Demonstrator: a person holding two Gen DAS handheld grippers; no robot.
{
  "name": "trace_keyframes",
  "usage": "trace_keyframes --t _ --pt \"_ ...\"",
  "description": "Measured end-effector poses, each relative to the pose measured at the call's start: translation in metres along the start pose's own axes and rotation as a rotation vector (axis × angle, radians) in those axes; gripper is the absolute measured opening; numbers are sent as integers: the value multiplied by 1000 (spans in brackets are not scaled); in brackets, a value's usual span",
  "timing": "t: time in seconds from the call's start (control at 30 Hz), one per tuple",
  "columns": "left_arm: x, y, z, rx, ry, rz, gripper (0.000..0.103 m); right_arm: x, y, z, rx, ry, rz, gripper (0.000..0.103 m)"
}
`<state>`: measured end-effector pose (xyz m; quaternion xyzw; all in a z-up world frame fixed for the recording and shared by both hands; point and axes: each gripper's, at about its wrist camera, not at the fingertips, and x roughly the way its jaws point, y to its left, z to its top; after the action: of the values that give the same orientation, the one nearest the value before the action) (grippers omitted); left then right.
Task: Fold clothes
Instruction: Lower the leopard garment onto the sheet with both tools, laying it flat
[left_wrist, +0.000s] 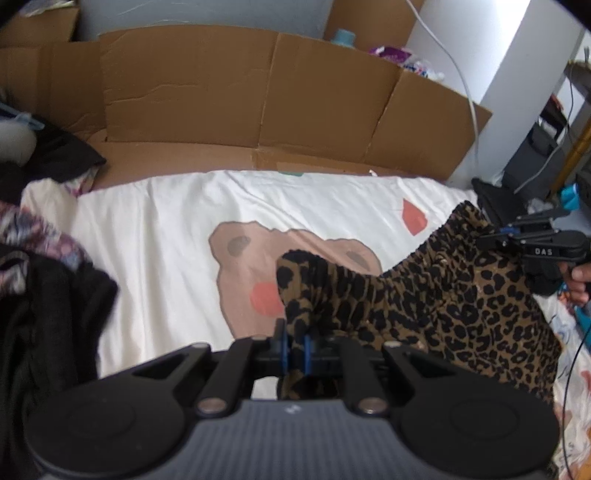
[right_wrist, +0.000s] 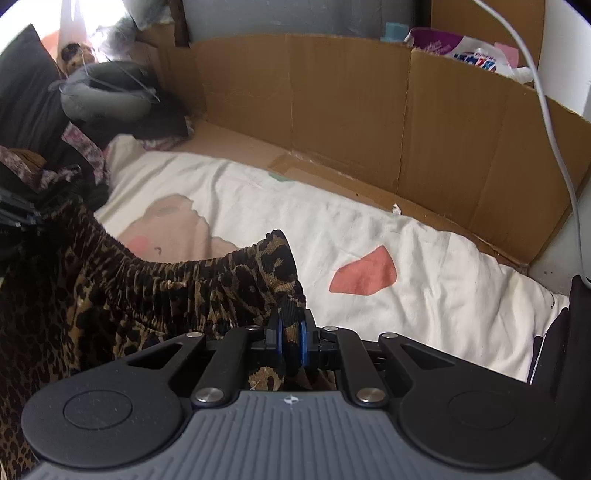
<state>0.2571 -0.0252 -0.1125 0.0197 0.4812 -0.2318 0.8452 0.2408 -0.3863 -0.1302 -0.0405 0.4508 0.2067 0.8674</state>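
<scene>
Your left tongs (left_wrist: 294, 341) pinch one corner of the gathered waistband of a leopard-print fabric garment (left_wrist: 461, 306), blue pads pressed together on the cloth. Your right tongs (right_wrist: 291, 341) pinch the opposite waistband corner the same way. The garment hangs stretched between them above a white bedsheet with a brown bear print (left_wrist: 177, 229). A brown cardboard wall (left_wrist: 240, 92) stands behind the bed. Dark clothes (left_wrist: 48, 306) are piled on the bed at the left.

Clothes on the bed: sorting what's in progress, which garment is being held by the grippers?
The leopard-print garment, clamped by both hand-held grippers, left and right; the black clothes lie untouched.
</scene>
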Motion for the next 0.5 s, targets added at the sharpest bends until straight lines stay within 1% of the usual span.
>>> trace_keyframes --t 0.13,0.23,0.3,0.4,0.5 --pt "26 -1 13 37 73 41 9 12 2 6 -37 43 -5 8" --pt "49 3 15 13 133 57 9 27 -3 11 -42 62 -1 8" --pt "59 6 16 -9 143 68 9 38 -12 14 5 77 8 8" --pt "66 11 18 -90 147 73 9 49 -25 17 67 91 17 8" --pt "71 6 20 -92 141 98 9 55 -36 18 129 101 16 8"
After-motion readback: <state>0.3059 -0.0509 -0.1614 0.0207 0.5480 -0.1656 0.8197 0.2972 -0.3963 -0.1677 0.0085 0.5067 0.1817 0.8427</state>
